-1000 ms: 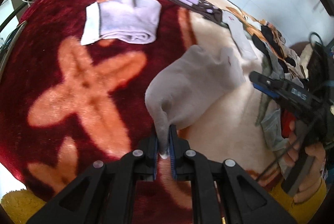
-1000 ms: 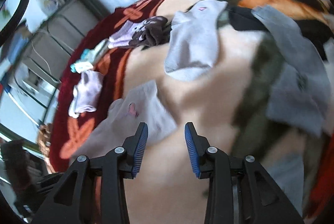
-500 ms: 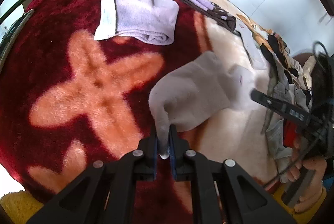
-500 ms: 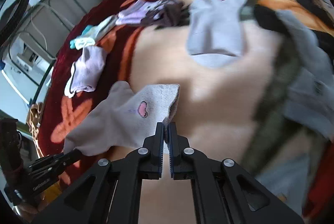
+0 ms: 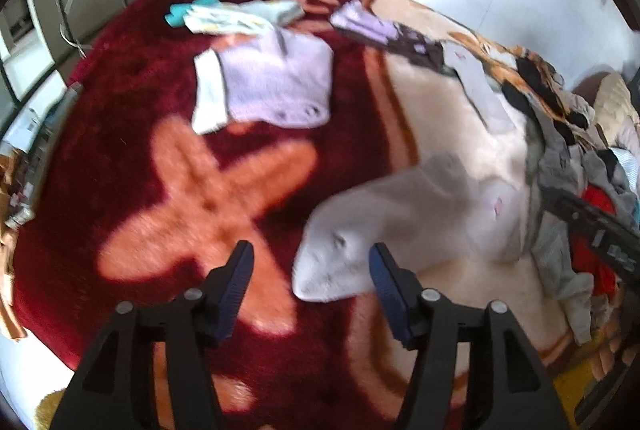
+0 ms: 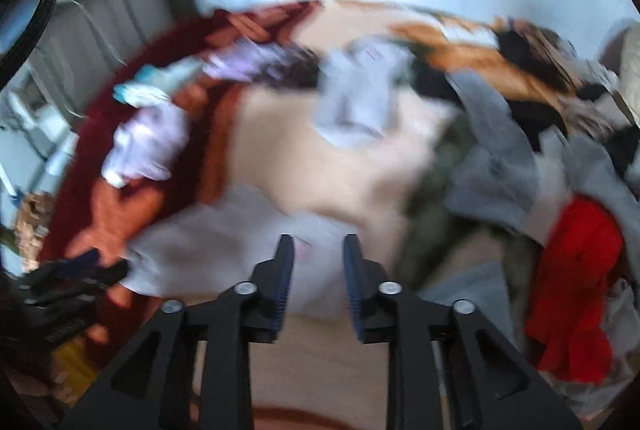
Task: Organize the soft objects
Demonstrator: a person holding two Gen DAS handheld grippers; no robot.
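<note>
Lying flat on the blanket (image 5: 120,189), the grey sock (image 5: 404,226) sits just ahead of both grippers, gripped by neither. In the left wrist view its rounded toe end lies nearest, between and just beyond the tips of the left gripper (image 5: 310,264), whose blue-padded fingers (image 5: 236,282) are spread wide apart with nothing between them. From there the sock's long axis runs away and to the right, from the dark red part of the blanket onto the cream part, and its cuff end, bearing a small pink mark, points toward the blanket's right edge. In the blurred right wrist view the same sock (image 6: 224,238) stretches leftward from the right gripper (image 6: 318,250), its cuff end under the tips; these fingers stand parted too, less widely, and hold nothing.

Farther on, near the middle of the red part, a folded lilac sock pair (image 5: 272,85) lies flat with its white cuff to the left. Beyond it, toward the blanket's far edge, lie a teal and pale green pair (image 5: 236,15) and a purple and brown pair (image 5: 384,29). A second grey sock (image 5: 476,89) lies on the cream part. A heap of mixed clothes (image 6: 560,169), grey, black and red, covers the blanket's right side.
</note>
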